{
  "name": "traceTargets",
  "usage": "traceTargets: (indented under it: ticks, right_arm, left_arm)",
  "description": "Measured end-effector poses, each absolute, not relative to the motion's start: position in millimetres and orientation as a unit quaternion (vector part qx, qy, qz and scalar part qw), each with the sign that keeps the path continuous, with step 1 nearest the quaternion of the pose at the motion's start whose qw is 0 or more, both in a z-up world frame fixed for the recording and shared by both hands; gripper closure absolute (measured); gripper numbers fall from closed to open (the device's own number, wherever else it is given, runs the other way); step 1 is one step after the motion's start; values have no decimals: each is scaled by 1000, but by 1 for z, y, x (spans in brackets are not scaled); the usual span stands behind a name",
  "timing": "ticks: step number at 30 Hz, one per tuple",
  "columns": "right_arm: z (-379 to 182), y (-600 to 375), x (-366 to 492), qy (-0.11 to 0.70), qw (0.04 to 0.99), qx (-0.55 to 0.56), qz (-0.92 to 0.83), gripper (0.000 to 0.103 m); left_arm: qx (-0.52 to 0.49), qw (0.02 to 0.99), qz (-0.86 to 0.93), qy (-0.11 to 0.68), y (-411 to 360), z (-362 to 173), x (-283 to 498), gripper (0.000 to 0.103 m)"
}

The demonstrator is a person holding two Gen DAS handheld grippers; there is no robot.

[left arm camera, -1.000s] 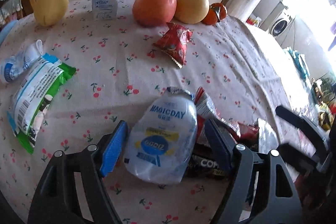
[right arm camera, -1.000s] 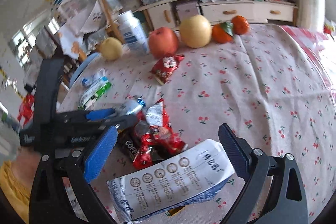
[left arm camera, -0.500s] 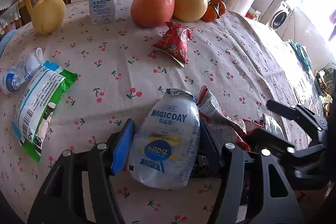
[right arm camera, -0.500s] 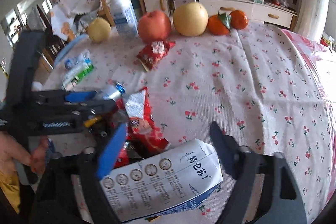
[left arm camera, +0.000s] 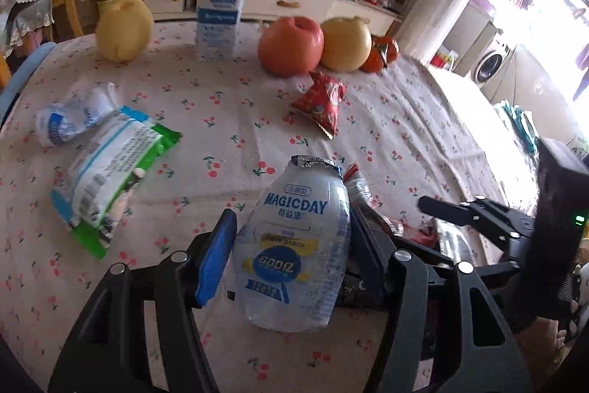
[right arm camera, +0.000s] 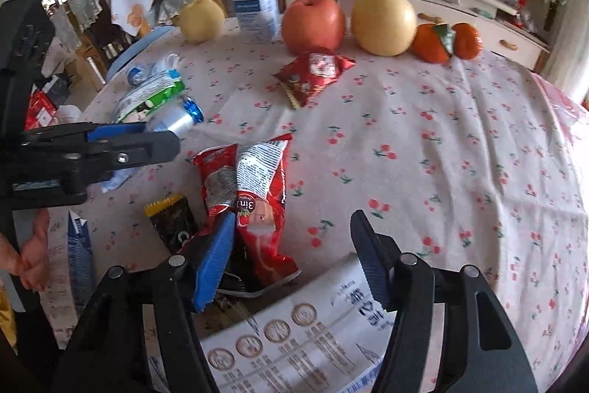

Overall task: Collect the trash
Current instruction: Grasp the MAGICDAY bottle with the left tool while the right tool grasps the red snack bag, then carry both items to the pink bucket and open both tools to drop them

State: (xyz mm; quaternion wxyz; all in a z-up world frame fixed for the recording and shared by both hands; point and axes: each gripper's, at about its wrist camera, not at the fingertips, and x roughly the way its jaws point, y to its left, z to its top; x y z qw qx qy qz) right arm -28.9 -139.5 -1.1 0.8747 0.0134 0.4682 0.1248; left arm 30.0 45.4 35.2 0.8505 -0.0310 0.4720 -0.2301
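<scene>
Barely started tbh: left tool clamped on the crushed MAGICDAY bottle near the bench edge, right tool closing, half-open over the white carton, with red wrappers and green packet left.

Left claw clamped on crushed MAGICDAY bottle, cherry-print tablecloth, fruit beyond

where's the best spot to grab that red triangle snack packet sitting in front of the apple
Probably the puffed middle of the red snack packet, coming from above. It lies flat and alone on the tablecloth, apart from the apple, so there is room either side; its crimped corner edges look thin and likely to slip.
</scene>
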Motion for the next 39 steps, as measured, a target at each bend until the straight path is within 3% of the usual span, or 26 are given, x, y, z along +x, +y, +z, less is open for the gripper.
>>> traceTargets:
  ticks: [7, 20, 25, 39]
  right_arm:
    - [-3, -129, -19, 474, 867, 35, 152, 27]
    - [0, -103, -18, 459, 872, 46, 162, 23]
    - [-7, -91, -15, 460, 873, 31, 159, 44]
    - [-2, -87, -20, 423, 895, 6, 142, 60]
  left_arm:
    - [-68, 866, -210, 450, 79, 52, 6, 41]
    - [-126, 875, -206, 419, 119, 55, -15, 41]
    - [-131, 874, -211, 418, 125, 52, -15, 41]
    - [-154, 868, -216, 420, 150, 38, -9, 41]
